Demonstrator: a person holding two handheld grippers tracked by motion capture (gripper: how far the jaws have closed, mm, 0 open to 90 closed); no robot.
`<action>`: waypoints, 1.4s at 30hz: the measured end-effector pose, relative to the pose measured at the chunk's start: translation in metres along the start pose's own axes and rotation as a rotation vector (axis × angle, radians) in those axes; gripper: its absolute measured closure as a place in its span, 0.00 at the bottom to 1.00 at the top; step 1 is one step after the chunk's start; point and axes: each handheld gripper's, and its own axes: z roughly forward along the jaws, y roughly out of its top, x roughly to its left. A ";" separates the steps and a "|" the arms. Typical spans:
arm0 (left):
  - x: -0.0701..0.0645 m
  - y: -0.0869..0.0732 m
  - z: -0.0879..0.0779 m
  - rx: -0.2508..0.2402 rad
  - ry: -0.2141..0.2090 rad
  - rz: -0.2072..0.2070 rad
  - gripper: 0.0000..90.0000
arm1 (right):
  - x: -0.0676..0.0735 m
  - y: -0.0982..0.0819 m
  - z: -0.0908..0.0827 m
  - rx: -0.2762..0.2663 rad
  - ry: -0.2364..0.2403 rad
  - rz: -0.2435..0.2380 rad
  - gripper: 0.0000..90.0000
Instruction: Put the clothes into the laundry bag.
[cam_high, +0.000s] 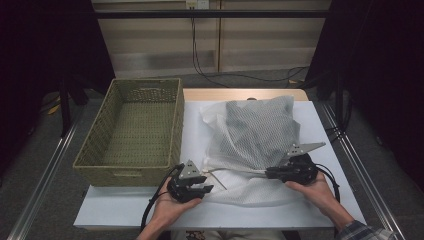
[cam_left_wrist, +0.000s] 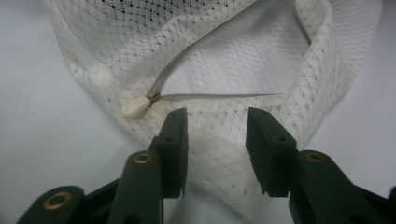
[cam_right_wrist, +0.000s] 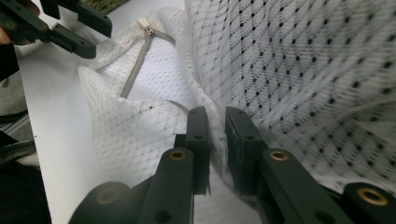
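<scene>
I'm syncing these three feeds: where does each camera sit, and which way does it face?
High view: above the person's side, looking forward and down on the table, basket, mesh bag; both hands show.
Left gripper view: rides the left gripper, facing the zipper pull.
Right gripper view: rides the right gripper, at a mesh fold.
Shared: the bag.
</scene>
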 end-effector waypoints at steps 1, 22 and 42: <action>-0.001 0.000 0.002 0.019 0.005 0.012 0.60 | -0.001 -0.001 -0.003 -0.012 -0.007 0.005 0.82; 0.006 -0.013 -0.020 0.043 0.016 -0.053 0.99 | -0.036 -0.054 -0.058 0.014 -0.252 0.153 0.64; -0.002 -0.017 -0.017 0.063 -0.006 -0.040 0.99 | -0.025 -0.085 -0.084 0.102 -0.297 0.112 0.99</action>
